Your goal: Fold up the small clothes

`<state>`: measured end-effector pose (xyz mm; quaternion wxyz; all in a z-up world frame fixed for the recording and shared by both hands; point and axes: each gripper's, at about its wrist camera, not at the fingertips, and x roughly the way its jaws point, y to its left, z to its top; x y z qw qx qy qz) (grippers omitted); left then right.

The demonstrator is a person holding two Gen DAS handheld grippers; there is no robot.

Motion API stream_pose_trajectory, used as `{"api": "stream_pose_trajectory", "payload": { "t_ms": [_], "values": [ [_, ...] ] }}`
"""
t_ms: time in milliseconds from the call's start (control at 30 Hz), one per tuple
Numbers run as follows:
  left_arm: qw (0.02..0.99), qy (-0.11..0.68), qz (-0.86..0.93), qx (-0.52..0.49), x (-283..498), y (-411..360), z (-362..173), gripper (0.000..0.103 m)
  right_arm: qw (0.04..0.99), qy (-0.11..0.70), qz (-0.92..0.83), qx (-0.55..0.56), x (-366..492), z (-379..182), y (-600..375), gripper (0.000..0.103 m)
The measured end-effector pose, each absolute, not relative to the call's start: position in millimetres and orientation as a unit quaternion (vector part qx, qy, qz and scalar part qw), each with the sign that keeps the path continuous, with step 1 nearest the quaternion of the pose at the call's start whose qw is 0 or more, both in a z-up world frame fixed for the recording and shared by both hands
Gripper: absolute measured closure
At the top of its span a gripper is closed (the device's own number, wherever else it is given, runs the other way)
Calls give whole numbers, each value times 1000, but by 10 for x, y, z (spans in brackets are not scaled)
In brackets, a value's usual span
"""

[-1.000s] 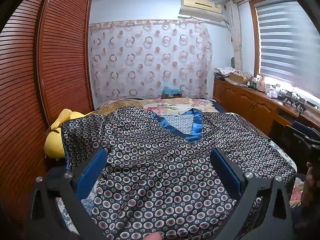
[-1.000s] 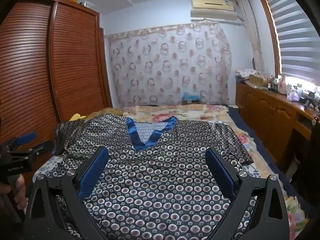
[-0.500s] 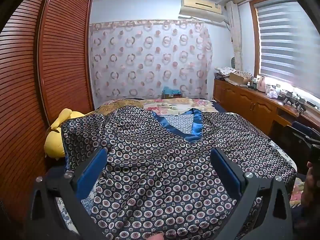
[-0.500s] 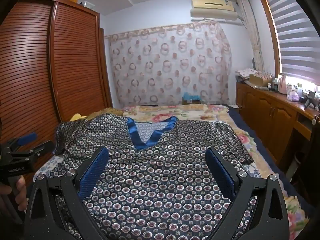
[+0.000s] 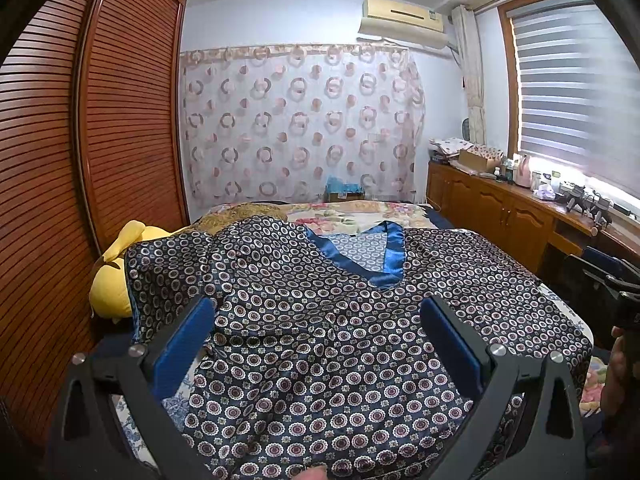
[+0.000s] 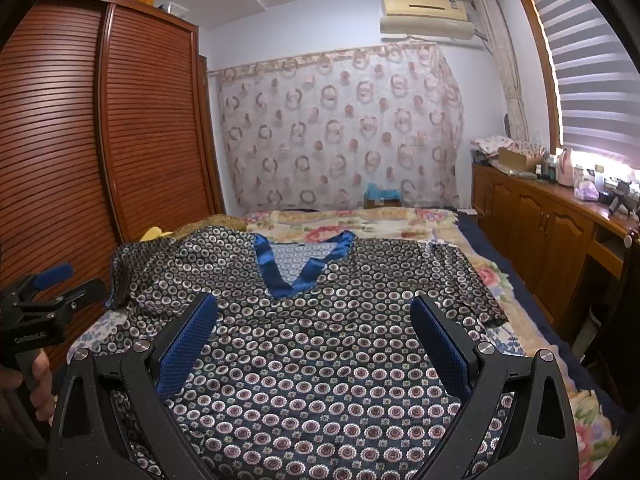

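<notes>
A dark blue satin top (image 5: 320, 320) with a ring pattern and a shiny blue V-neck (image 5: 384, 268) lies spread flat on the bed, collar away from me. It also shows in the right wrist view (image 6: 320, 340). My left gripper (image 5: 318, 332) is open and empty, held above the garment's near left part. My right gripper (image 6: 314, 330) is open and empty above the garment's near middle. The left gripper also shows at the left edge of the right wrist view (image 6: 52, 296).
The bed (image 6: 360, 224) has a floral cover. A yellow plush toy (image 5: 112, 280) lies at its left edge by the slatted wardrobe (image 5: 60, 160). A wooden cabinet run (image 6: 540, 224) with clutter stands on the right under the window.
</notes>
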<state>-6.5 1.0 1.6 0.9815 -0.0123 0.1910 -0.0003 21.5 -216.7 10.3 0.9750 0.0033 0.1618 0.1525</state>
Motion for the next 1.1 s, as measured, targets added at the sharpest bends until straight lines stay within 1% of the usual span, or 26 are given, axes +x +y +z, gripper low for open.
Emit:
{"api": "stream_pose_trajectory", "payload": {
  "t_ms": [1100],
  "values": [
    [983,182,1,-8,-115,-41,84,0,975,162,152,4,211,107,-2161,4]
  ]
}}
